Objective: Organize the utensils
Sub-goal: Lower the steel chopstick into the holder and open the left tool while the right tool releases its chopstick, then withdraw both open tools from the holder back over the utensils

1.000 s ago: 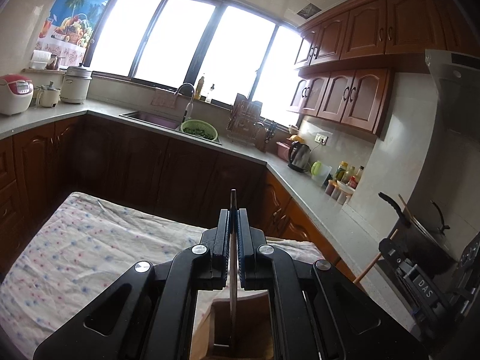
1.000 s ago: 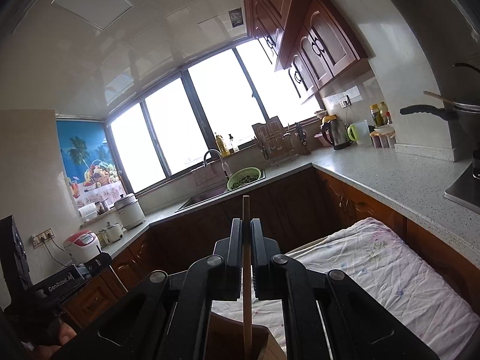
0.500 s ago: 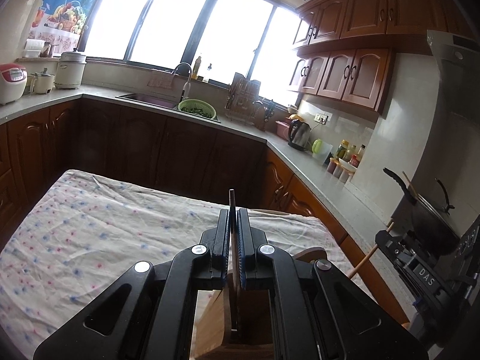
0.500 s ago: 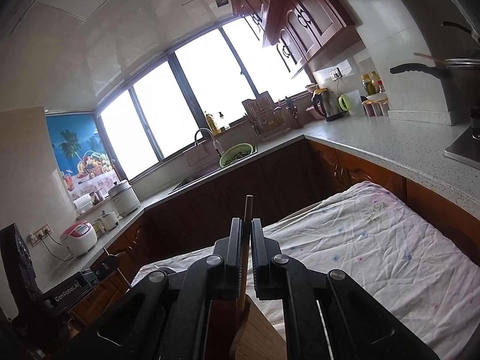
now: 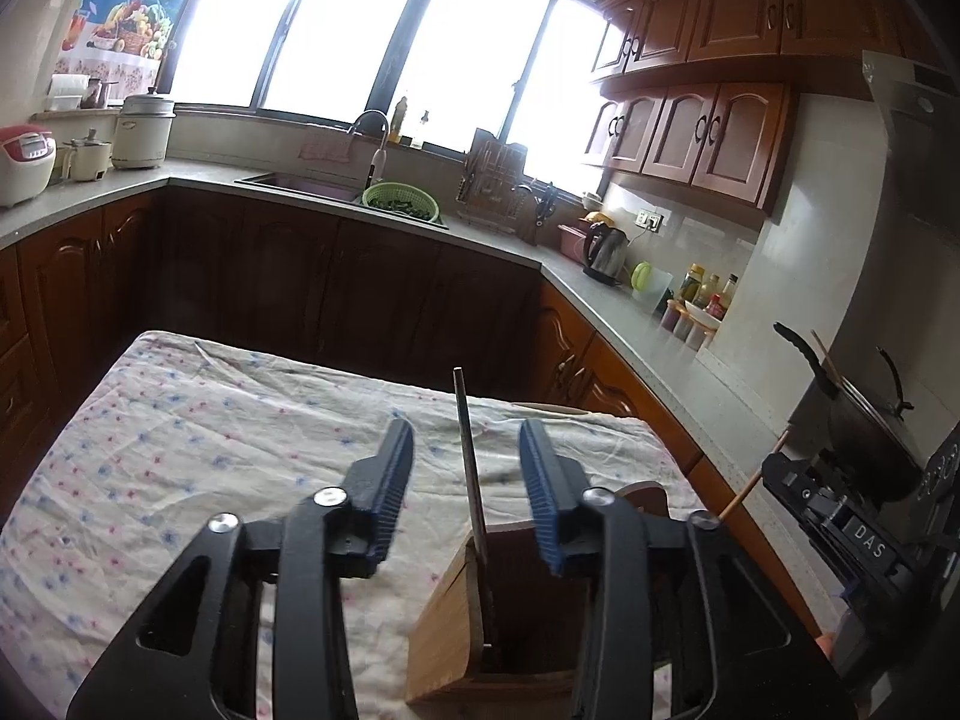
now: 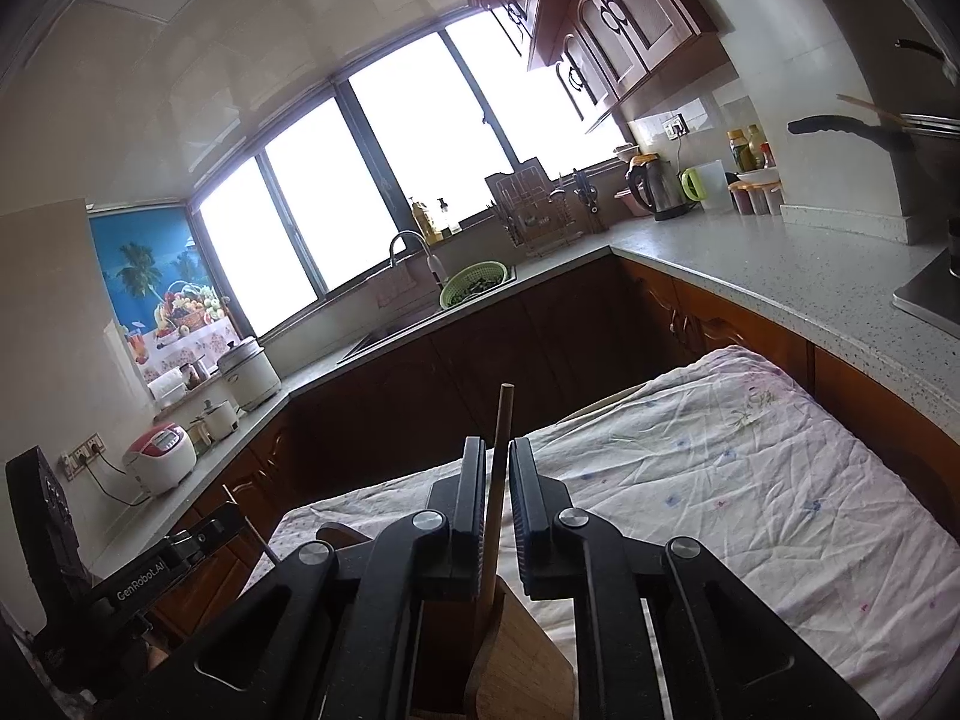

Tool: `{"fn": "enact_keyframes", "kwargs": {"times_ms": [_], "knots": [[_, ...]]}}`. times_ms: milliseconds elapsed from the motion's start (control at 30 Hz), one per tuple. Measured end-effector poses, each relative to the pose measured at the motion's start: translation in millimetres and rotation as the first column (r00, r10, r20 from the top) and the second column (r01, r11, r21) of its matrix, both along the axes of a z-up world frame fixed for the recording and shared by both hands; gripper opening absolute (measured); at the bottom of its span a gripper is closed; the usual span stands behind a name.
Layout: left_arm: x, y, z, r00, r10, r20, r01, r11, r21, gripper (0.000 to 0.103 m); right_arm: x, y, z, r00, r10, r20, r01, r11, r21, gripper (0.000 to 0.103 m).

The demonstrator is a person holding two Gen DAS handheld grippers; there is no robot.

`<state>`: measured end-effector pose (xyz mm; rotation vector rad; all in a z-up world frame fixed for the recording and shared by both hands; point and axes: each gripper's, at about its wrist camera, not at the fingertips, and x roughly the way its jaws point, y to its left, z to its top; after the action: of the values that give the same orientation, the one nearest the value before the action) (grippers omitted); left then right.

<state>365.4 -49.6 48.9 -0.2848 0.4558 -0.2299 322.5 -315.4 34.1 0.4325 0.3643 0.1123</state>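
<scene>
my left hand-held gripper (image 5: 467, 474): spread wide, touching nothing | dark metal utensil (image 5: 468, 450): standing between its jaws, lower end in wooden holder (image 5: 456, 624) on cloth-covered table (image 5: 180, 450) | my right hand-held gripper (image 6: 495, 501): nearly closed around wooden chopstick (image 6: 499, 468), contact unclear

Upper left of the left wrist view: fruit poster (image 5: 126, 18) above a white cooker (image 5: 143, 131), red-and-white rice cooker (image 5: 24, 163) at the edge. Centre: faucet (image 5: 375, 138) beside green colander (image 5: 400, 202). Right: steel kettle (image 5: 606, 252), wooden cabinets (image 5: 696, 126), black pot (image 5: 864, 426). Below: floral cloth (image 5: 180, 450).
</scene>
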Motion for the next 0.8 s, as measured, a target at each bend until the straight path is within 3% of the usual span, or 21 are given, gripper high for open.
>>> {"fn": "enact_keyframes", "kwargs": {"times_ms": [67, 133, 267, 300, 433, 800], "knots": [[-7, 3, 2, 1.000, 0.006, 0.012, -0.006, 1.000, 0.002, 0.054, -4, -4, 1, 1.000, -0.001, -0.002, 0.001, 1.000, 0.012, 0.034], [-13, 6, 3, 1.000, 0.000, 0.006, 0.000, 1.000, 0.004, 0.058, -12, -7, 2, 1.000, -0.001, 0.004, 0.001, 1.000, 0.022, 0.060], [-32, 19, 3, 1.000, 0.016, -0.005, -0.016, 1.000, 0.007, 0.079, -30, -12, 5, 1.000, 0.013, 0.014, -0.014, 0.999, 0.047, 0.080], [-37, 22, 2, 1.000, 0.017, -0.007, -0.017, 1.000, 0.007, 0.079, -35, -13, 5, 1.000, 0.019, 0.015, -0.020, 0.998, 0.053, 0.086], [-58, 35, -3, 0.998, 0.038, -0.047, -0.037, 0.999, 0.023, 0.089, -56, -16, 5, 0.999, 0.039, 0.010, -0.039, 0.997, 0.064, 0.090], [-119, 66, -25, 0.988, 0.057, -0.141, -0.052, 0.998, 0.042, 0.089, -114, -13, 0, 0.998, 0.055, -0.025, -0.055, 0.998, 0.008, 0.092]]}}
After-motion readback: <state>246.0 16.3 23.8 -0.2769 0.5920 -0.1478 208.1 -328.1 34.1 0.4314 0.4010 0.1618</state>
